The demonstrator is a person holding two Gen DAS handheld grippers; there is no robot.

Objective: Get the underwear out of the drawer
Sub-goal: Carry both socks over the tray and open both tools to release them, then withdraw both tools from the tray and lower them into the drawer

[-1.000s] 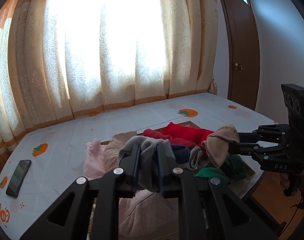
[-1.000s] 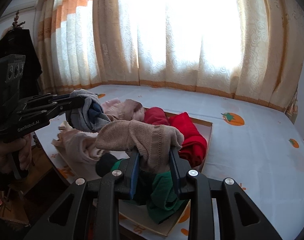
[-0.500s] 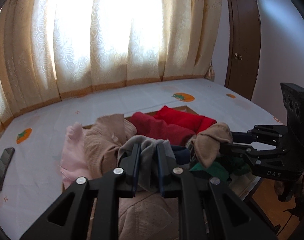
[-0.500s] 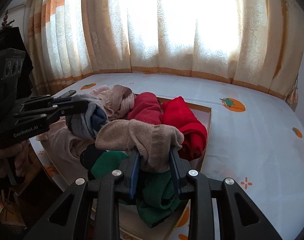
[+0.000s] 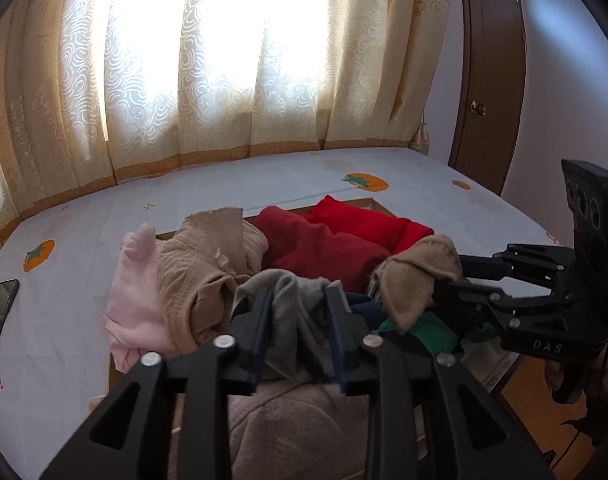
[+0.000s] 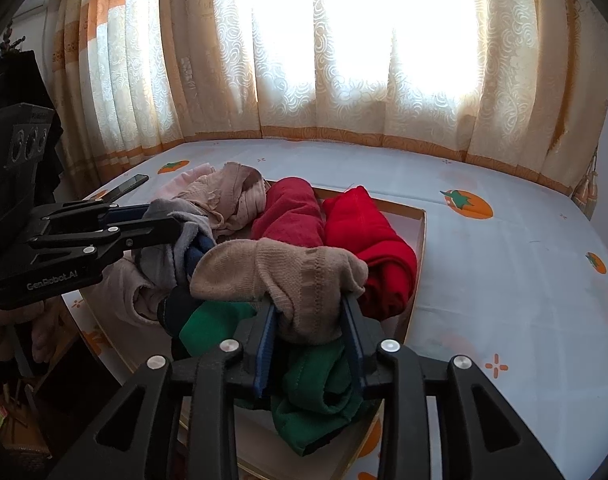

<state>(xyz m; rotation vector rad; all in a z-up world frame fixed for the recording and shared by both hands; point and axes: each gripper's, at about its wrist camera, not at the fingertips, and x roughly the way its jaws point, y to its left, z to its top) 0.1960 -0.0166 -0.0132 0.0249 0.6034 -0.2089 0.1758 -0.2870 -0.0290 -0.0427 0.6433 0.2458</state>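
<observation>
Underwear fills the drawer (image 5: pixel 504 360) on the bed (image 5: pixel 264 184). From your left wrist, your left tool (image 5: pixel 300 320) has just been spreading around a grey pair (image 5: pixel 296 312), the cloth between its fingers. From your right wrist, your right tool (image 6: pixel 310 328) has likewise been spreading around a tan pair (image 6: pixel 288 276), above green ones (image 6: pixel 320 392).

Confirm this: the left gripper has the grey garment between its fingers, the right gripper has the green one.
Not quite. The right gripper has the beige garment between its fingers; the green one lies below it, as the right wrist view shows. The left gripper does have the grey garment.
</observation>
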